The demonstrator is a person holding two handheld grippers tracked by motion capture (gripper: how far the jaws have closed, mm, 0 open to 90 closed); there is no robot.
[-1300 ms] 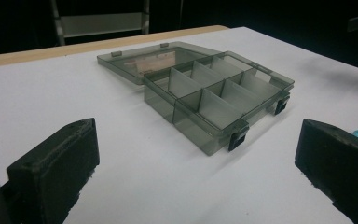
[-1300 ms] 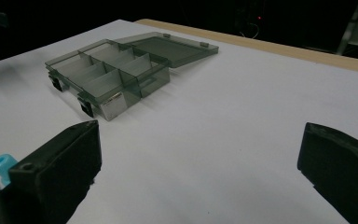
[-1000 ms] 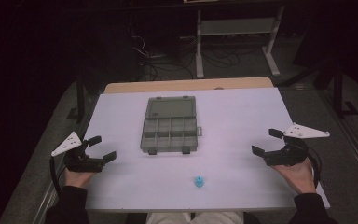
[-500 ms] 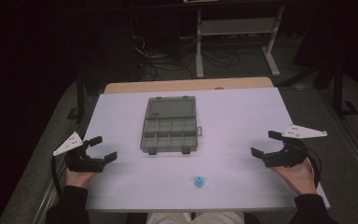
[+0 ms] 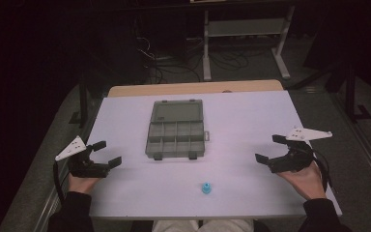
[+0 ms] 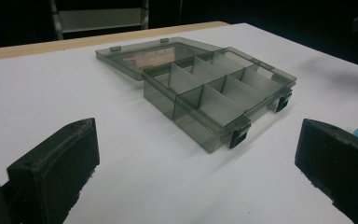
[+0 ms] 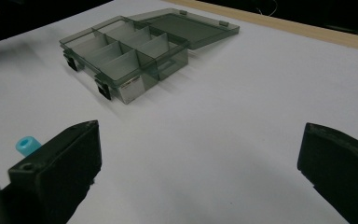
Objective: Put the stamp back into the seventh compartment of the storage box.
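Palms turned up, our hands rest at the near corners of the white table (image 5: 251, 121), each cradling its tool with the jaws pointing inward. We keep the left gripper (image 5: 105, 152) spread wide and holding nothing, and the right gripper (image 5: 270, 149) equally wide and empty. Between them, near our edge, sits the small blue cap (image 5: 206, 187), well apart from both. Farther back the smoky compartment box (image 5: 176, 137) lies with its lid folded flat.
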